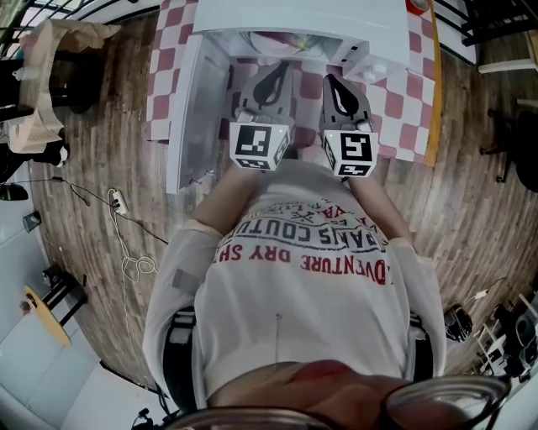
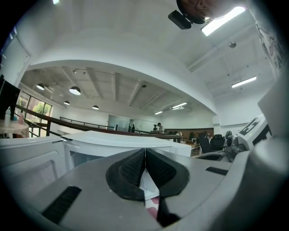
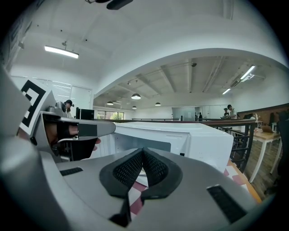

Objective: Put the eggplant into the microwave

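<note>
The white microwave stands on a red-and-white checked cloth, its door swung out to the left and the cavity open. I cannot make out the eggplant in any view. My left gripper and right gripper are held side by side in front of the opening, both shut with nothing between the pads. In the left gripper view the shut jaws point level at the microwave. In the right gripper view the shut jaws face the cavity, with the left gripper alongside.
The open door stands just left of my left gripper. The checked cloth lies on a low stand over wooden floor, with cables at the left. People and desks show far off behind a railing.
</note>
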